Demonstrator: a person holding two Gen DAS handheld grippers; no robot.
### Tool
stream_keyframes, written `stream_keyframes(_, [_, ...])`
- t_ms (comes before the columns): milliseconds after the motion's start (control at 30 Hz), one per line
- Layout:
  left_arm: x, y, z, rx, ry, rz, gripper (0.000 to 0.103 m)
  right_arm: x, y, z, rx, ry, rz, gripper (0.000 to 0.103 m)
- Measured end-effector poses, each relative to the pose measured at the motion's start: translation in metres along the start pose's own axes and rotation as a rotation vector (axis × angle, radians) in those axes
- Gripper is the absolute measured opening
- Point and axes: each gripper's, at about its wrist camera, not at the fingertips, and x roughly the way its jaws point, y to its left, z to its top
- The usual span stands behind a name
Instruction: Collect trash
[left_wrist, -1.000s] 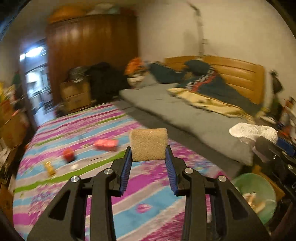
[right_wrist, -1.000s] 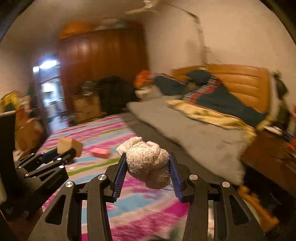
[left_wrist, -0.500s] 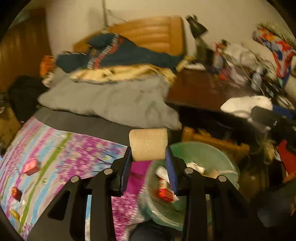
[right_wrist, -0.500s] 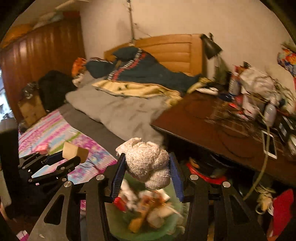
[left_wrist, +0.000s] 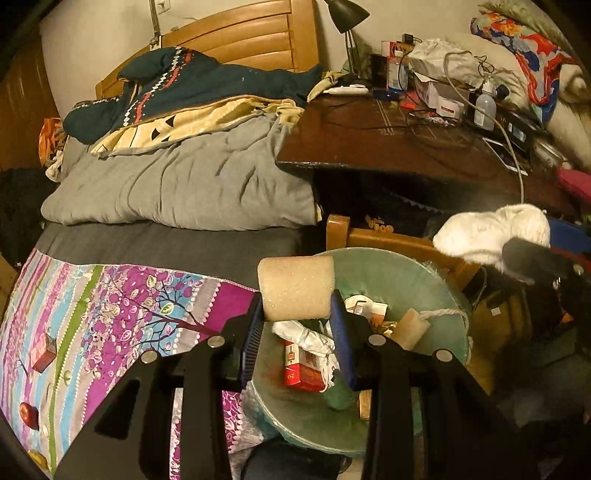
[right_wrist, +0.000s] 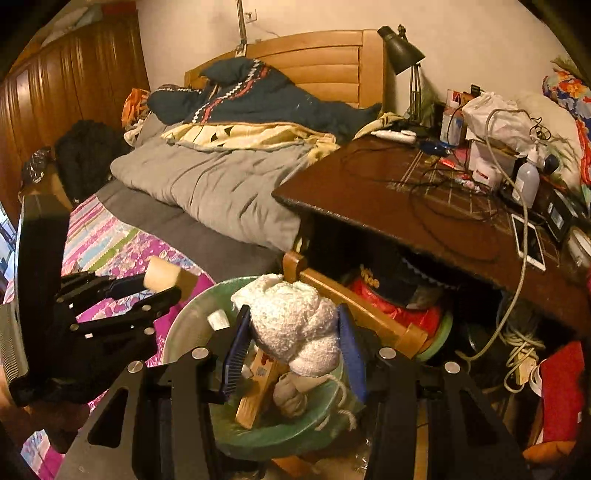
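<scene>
The left gripper squeezed a tan sponge over the green bin's rim. The right gripper pinched a white towel above it, ready for dropping.

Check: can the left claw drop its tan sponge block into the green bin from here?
Probably yes. The left claw, shut on the tan sponge block, hangs over the green bin, whose mouth is open. The right claw with its white cloth wad sits alongside, apart.
</scene>
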Motion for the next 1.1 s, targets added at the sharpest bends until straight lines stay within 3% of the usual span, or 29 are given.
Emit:
stream_keyframes(200, [0.009, -0.001, 0.001, 0.003, 0.018, 0.009, 0.035, 0.007, 0.003, -0.002, -0.015, 0.018, 0.001, 0.047])
stream_keyframes(267, [0.017, 0.0, 0.001, 0.009, 0.032, 0.008, 0.036, 0.011, 0.004, -0.002, -0.025, 0.03, 0.007, 0.053])
stream_keyframes(300, [0.023, 0.001, 0.001, 0.007, 0.051, -0.008, 0.043, 0.015, 0.006, -0.003, -0.038, 0.034, 0.021, 0.061])
stream_keyframes(333, [0.031, 0.003, 0.001, 0.007, 0.085, -0.031, 0.062, 0.016, 0.006, -0.003, -0.041, 0.03, 0.024, 0.076])
stream_keyframes(400, [0.036, 0.004, -0.001, 0.018, 0.088, -0.017, 0.083, 0.019, 0.004, -0.004, -0.028, 0.022, 0.015, 0.079])
stream_keyframes(467, [0.035, 0.005, -0.003, 0.026, 0.076, 0.013, 0.083, 0.018, -0.001, -0.004, -0.008, 0.017, 0.019, 0.079])
stream_keyframes(867, [0.014, 0.0, -0.008, -0.004, 0.016, -0.033, 0.082, 0.002, -0.013, -0.016, 0.018, -0.007, -0.023, 0.082])
stream_keyframes(967, [-0.002, 0.001, -0.015, -0.03, -0.035, -0.027, 0.084, -0.013, -0.01, -0.024, -0.007, -0.082, -0.073, 0.096])
stream_keyframes(1033, [-0.018, 0.001, -0.021, -0.053, -0.096, -0.033, 0.097, -0.031, -0.004, -0.034, -0.048, -0.185, -0.136, 0.098])
stream_keyframes(1100, [-0.034, -0.002, -0.025, -0.06, -0.162, -0.025, 0.097, -0.042, 0.0, -0.042, -0.073, -0.247, -0.182, 0.098])
